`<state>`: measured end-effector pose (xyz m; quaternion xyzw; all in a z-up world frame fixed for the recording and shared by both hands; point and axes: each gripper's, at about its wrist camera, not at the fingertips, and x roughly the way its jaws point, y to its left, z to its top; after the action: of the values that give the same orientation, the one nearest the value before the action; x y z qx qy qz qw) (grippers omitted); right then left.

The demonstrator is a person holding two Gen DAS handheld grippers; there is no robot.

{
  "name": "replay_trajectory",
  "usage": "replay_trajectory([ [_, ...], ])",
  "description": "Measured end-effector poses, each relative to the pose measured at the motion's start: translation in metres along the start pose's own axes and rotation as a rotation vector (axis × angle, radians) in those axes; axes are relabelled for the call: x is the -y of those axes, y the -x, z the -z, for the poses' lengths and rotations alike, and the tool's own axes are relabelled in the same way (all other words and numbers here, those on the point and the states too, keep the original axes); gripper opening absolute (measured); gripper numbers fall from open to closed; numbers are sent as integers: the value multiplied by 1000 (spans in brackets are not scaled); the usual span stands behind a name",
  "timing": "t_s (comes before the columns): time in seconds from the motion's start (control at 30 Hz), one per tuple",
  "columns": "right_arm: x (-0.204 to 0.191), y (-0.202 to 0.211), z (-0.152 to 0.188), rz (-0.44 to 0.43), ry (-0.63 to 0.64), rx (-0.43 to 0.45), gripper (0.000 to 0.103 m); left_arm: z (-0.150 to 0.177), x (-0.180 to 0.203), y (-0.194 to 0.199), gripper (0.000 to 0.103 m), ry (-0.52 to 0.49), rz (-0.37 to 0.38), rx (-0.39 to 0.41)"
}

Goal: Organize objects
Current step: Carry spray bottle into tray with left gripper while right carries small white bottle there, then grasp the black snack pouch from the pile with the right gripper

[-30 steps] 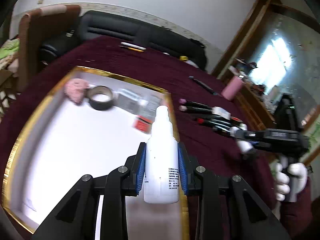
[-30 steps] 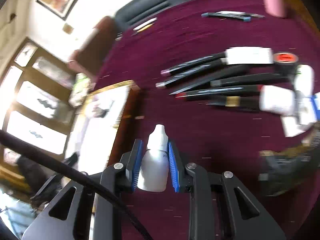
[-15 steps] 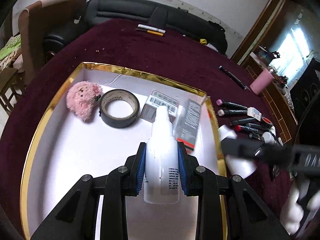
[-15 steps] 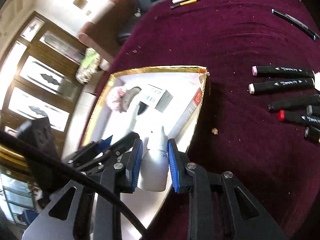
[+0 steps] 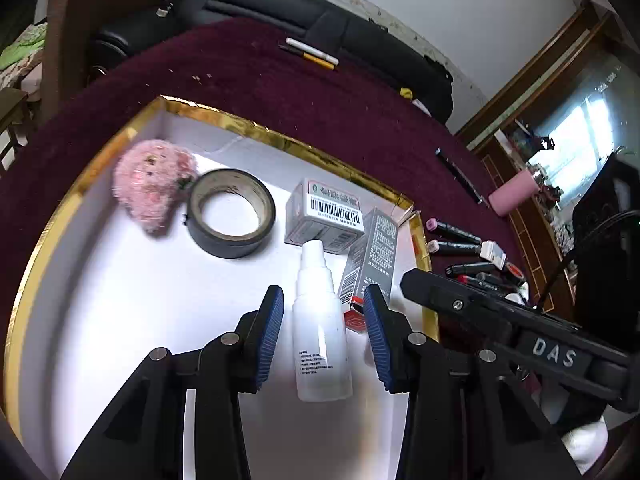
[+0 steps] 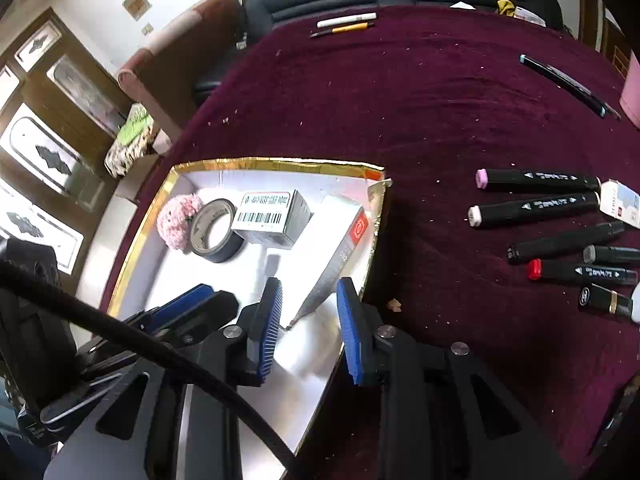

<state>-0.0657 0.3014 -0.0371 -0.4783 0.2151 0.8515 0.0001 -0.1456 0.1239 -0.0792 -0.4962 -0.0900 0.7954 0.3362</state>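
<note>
Where maroon cloth covers the table, a gold-rimmed tray holds the bottle, loose between the just-opened left gripper; right gripper jaws apart, empty. Sofa behind; markers on cloth.

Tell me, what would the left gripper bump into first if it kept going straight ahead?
Probably the white spray bottle. It stands between the left gripper fingers, which have just been opening and no longer press it. Beyond its cap sits the barcode box, though depth is hard to judge.
</note>
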Motion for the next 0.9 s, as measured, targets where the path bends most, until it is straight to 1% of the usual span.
replay_trajectory([
  [0.07, 3, 8, 2, -2, -13, 26, 26, 4, 2, 13, 38, 0, 4, 33],
  [0.1, 6, 14, 4, -2, -17, 37, 26, 6, 2, 19, 42, 2, 6, 47],
  [0.13, 9, 21, 7, -8, -19, 48, 26, 11, 3, 28, 44, 8, 13, 66],
  [0.23, 29, 49, 25, -16, -33, 95, 30, 22, 6, 46, 44, 16, 49, 95],
  [0.3, 46, 66, 35, -3, -48, 129, 31, 31, 11, 58, 44, 18, 84, 114],
  [0.4, 77, 104, 47, 56, -84, 201, 31, 42, 27, 72, 44, -23, 106, 150],
  [0.47, 91, 142, 49, 135, -86, 271, 31, 45, 47, 77, 44, -80, 132, 166],
  [0.5, 93, 168, 48, 203, -71, 329, 31, 45, 58, 78, 44, -111, 137, 169],
  [0.53, 91, 188, 50, 250, -48, 382, 31, 46, 69, 78, 44, -141, 137, 173],
  [0.57, 85, 214, 55, 314, -6, 472, 36, 47, 83, 77, 44, -172, 145, 174],
  [0.6, 80, 236, 61, 367, 27, 557, 46, 48, 94, 76, 44, -197, 160, 171],
  [0.63, 77, 260, 74, 414, 57, 685, 83, 51, 109, 72, 44, -230, 179, 164],
  [0.67, 77, 274, 88, 417, 73, 792, 102, 54, 119, 68, 44, -248, 186, 158],
  [0.7, 81, 282, 100, 389, 83, 867, 103, 57, 129, 64, 44, -265, 194, 147],
  [0.73, 94, 280, 107, 325, 65, 851, 103, 61, 143, 56, 44, -291, 206, 125],
  [0.77, 109, 269, 104, 253, 34, 737, 103, 64, 151, 51, 44, -304, 211, 110],
  [0.8, 125, 250, 98, 169, 1, 586, 103, 67, 159, 45, 44, -315, 213, 94],
  [0.83, 148, 226, 97, 124, -72, 461, 95, 71, 167, 40, 44, -326, 215, 75],
  [0.87, 163, 213, 101, 138, -120, 424, 74, 74, 176, 33, 44, -340, 219, 49],
  [0.9, 178, 202, 104, 159, -159, 387, 67, 78, 181, 33, 44, -347, 219, 37],
])
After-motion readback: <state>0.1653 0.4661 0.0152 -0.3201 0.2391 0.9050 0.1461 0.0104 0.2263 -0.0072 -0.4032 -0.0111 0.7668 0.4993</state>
